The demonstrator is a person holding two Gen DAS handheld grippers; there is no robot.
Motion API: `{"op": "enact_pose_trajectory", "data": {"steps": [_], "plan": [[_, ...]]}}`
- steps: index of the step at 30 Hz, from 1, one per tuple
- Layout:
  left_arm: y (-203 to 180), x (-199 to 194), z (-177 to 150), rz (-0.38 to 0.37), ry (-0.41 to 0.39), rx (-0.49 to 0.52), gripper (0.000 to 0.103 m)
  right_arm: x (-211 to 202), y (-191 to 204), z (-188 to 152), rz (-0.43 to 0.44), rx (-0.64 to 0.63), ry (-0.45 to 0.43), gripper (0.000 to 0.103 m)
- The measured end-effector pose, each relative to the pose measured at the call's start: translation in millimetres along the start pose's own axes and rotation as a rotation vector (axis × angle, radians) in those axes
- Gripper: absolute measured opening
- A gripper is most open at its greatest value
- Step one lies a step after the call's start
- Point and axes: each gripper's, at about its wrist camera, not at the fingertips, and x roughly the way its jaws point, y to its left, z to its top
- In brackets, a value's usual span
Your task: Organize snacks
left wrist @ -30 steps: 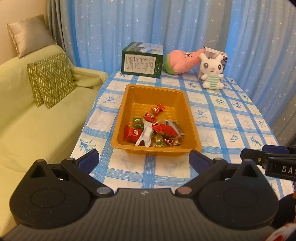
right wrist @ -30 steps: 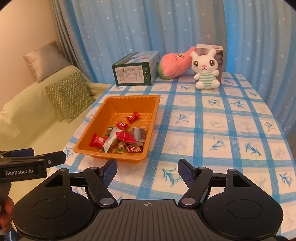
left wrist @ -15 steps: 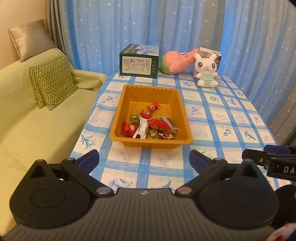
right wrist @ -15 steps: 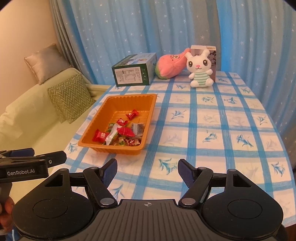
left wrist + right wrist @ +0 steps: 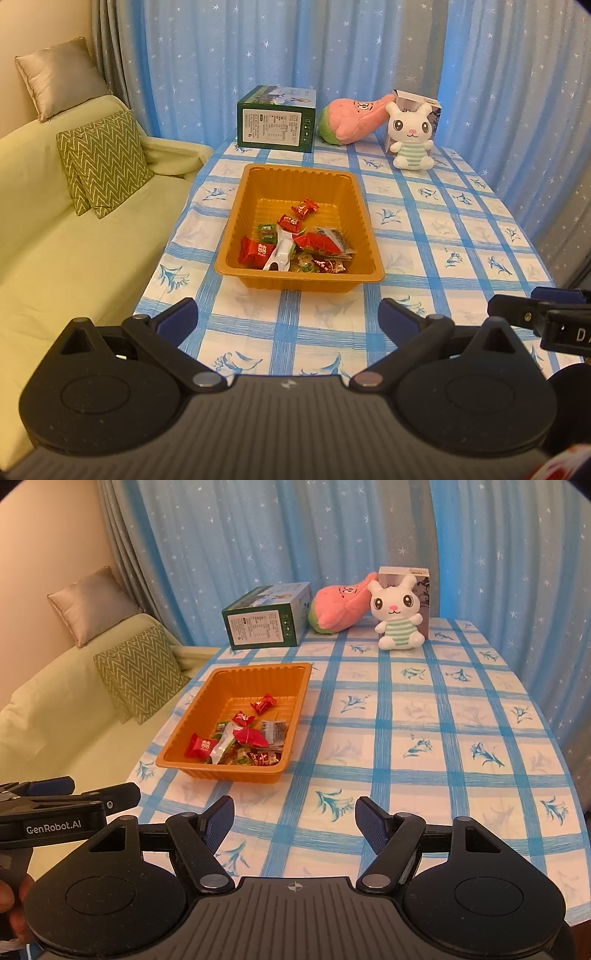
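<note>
**Snacks gathered in orange tray as both hand-held grippers hang back**

From my remote seat, I see the left hand-held gripper [image 5: 288,314] released, its blue-tipped fingers [image 5: 176,317] spread wide and holding nothing, poised above the near edge of the worktop [image 5: 443,236]. The right hand-held gripper [image 5: 294,821] is likewise released and empty, fingers [image 5: 218,821] parted over the checked blue-and-white cloth. Each shows at the edge of the other's view, side by side and apart.

The snacks [image 5: 295,245] lie in a loose heap inside the orange tray [image 5: 301,177], bunched toward its near end: red wrappers, a white packet, a clear packet and some green-wrapped pieces, with one red sweet [image 5: 305,208] lying apart nearer the middle. The tray sits on the left half of the worktop, close to the edge that faces the sofa [image 5: 55,251]; in the right wrist view it appears left of centre [image 5: 258,670].

At the far end of the worktop stand a green box [image 5: 277,123], a pink plush toy [image 5: 351,118] lying on its side just beside it, and a white rabbit toy [image 5: 410,136] sitting upright in front of a small carton [image 5: 430,107]. A zigzag cushion [image 5: 103,158] and a grey cushion [image 5: 61,77] rest on the sofa, with blue star-patterned curtains [image 5: 369,48] behind
</note>
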Motion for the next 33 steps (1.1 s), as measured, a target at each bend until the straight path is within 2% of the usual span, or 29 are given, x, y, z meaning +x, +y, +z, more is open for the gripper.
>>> {"op": "enact_pose_trajectory", "data": {"steps": [33], "plan": [[-2.7,1.1,2.5,-0.009,0.002,0.012,0.103,0.2,0.5,-0.8,0.0,0.001,0.002,0.072]]}}
